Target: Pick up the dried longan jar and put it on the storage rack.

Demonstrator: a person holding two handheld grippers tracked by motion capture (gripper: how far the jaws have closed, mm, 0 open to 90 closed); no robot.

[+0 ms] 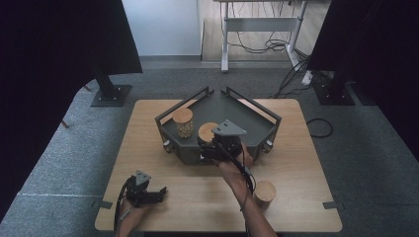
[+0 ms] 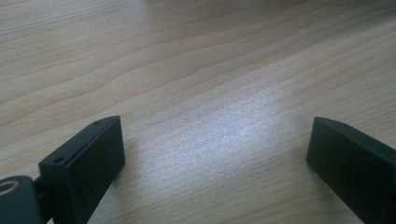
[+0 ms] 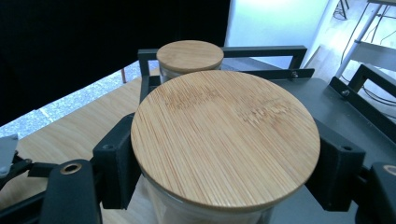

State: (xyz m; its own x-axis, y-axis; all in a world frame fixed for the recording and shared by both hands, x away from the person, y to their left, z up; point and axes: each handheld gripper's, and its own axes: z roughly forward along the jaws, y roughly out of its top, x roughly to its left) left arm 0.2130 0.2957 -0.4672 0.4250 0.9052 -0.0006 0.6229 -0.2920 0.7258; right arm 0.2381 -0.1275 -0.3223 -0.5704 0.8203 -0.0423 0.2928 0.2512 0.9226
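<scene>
Over the grey tray (image 1: 257,129), a lidded jar (image 3: 224,140) is being gripped by the right tongs (image 3: 224,172), while the left tongs (image 2: 215,158) are being held wide above the bench (image 2: 187,70).

Matt bamboo-grain lid (image 3: 225,137) on a clear glass jar (image 3: 187,212); matt dark metal tray (image 1: 217,106).

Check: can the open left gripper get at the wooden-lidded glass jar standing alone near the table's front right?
Probably not directly: the left gripper is open with bare table ahead, but the right forearm lies between it and that jar.
</scene>
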